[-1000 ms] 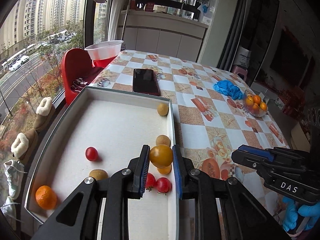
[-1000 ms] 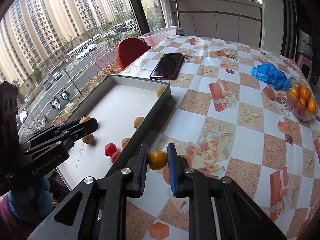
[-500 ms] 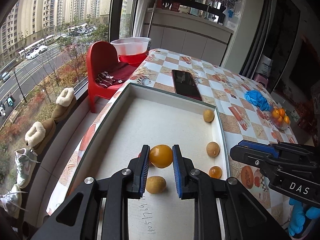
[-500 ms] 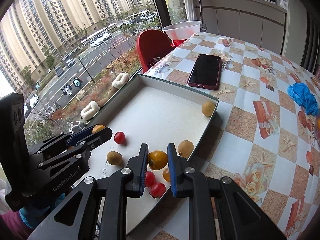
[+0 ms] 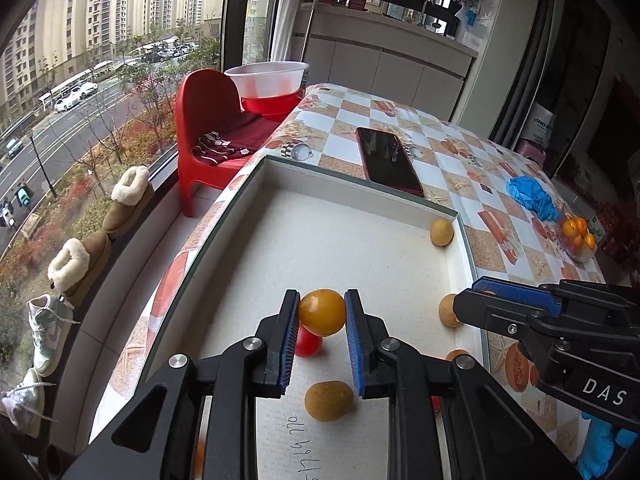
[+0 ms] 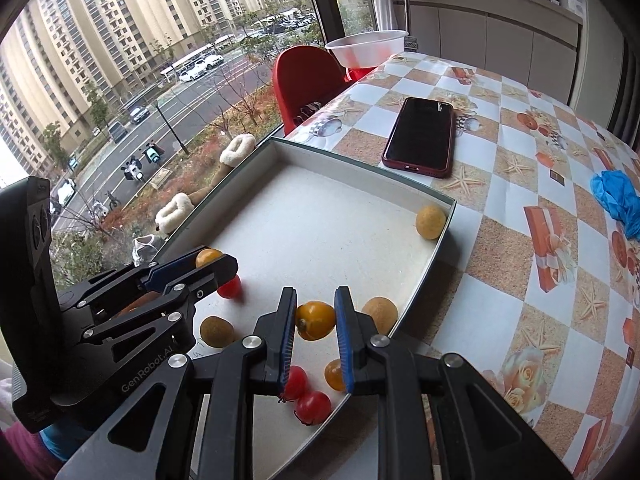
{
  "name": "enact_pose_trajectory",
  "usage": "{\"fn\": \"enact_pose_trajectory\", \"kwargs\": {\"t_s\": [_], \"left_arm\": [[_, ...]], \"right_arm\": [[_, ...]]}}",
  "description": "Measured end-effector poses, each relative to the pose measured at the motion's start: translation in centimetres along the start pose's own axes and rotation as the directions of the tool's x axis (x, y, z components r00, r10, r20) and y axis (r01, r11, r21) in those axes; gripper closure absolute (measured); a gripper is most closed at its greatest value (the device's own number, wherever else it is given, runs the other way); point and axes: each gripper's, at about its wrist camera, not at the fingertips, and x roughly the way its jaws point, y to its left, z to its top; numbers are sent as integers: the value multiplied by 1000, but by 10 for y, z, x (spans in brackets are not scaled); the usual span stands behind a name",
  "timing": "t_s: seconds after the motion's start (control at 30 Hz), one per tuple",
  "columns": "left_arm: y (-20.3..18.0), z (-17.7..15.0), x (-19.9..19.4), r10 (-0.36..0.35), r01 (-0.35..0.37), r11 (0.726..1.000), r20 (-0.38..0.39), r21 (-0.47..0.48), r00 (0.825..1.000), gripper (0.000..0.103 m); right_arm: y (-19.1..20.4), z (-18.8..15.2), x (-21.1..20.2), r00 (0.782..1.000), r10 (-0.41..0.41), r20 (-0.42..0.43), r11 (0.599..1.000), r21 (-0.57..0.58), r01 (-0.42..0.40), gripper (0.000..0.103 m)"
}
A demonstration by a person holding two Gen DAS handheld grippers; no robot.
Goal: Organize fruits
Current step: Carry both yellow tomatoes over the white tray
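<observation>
Fruit is held in both tools: the left gripper [image 5: 322, 312] is clamped on a round yellow-orange fruit [image 5: 322, 311] above the floor of the white tray [image 5: 352, 184], and the right gripper [image 6: 316, 320] is pinched on a smaller orange fruit [image 6: 315, 320] over the tray's near right corner. Each fruit sits between the blue pads at its widest girth, which looks like the sound place to hold it; the skins appear smooth and taut, so they would likely slip if pinched off-centre and bruise or split under hard pressure. They look light.

Just below the right gripper lie two red cherry tomatoes [image 6: 313, 407] and a small orange one [image 6: 334, 373] against the tray wall. A brown kiwi-like fruit [image 5: 329, 400] rests under the left gripper, with another red tomato [image 5: 309, 345] behind its left pad. Further in, a tan round fruit [image 6: 380, 313] sits near the right wall, and another [image 6: 430, 221] in the far right corner.

Beyond the tray, a dark phone [image 6: 422, 136] lies on the checked tablecloth [image 6: 520, 280]; a blue glove [image 5: 532, 198] and a glass bowl of oranges [image 5: 577, 240] sit far right.
</observation>
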Motion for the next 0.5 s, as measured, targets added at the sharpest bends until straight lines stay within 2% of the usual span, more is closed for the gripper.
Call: {"fn": "enact_pose_trajectory", "kwargs": {"t_s": [0.5], "left_arm": [[-5, -1, 13, 15, -14, 1000, -29, 21, 999, 79]], "right_arm": [[2, 5, 7, 1000, -2, -13, 1000, -16, 1, 82]]}}
